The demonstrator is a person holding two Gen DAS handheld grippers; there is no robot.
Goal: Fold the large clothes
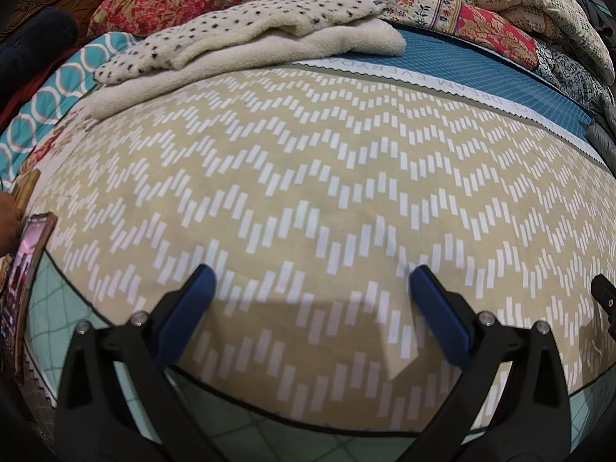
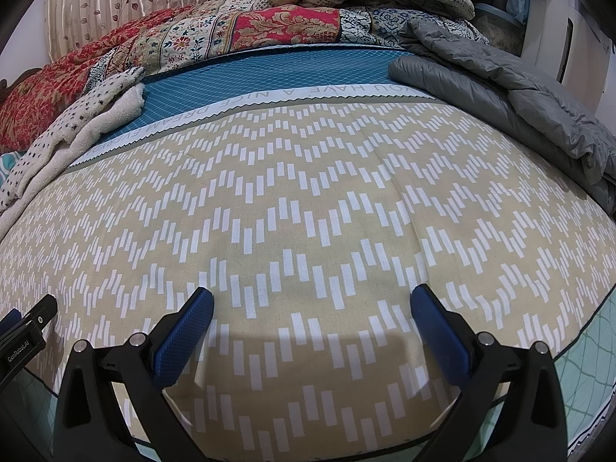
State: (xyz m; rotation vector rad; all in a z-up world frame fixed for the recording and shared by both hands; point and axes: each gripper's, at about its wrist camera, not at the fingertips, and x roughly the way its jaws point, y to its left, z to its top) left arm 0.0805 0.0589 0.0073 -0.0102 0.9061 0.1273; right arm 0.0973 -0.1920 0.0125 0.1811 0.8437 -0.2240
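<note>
A cream fleece garment with black spots (image 1: pixel 246 34) lies crumpled at the far left of the bed; it also shows in the right wrist view (image 2: pixel 73 127). A grey puffer jacket (image 2: pixel 512 88) lies heaped at the far right; its edge shows in the left wrist view (image 1: pixel 602 131). My left gripper (image 1: pixel 312 277) is open and empty, low over the beige zigzag bedsheet (image 1: pixel 308 177) near its front edge. My right gripper (image 2: pixel 312 296) is open and empty, low over the same sheet (image 2: pixel 308 192). Part of each gripper shows in the other's view.
Folded patterned quilts (image 2: pixel 277 27) and pillows are stacked along the back of the bed. A teal band with lettering (image 1: pixel 481 73) crosses behind the beige area. A phone (image 1: pixel 27 285) stands at the left edge. A white appliance (image 2: pixel 569 46) stands at the far right.
</note>
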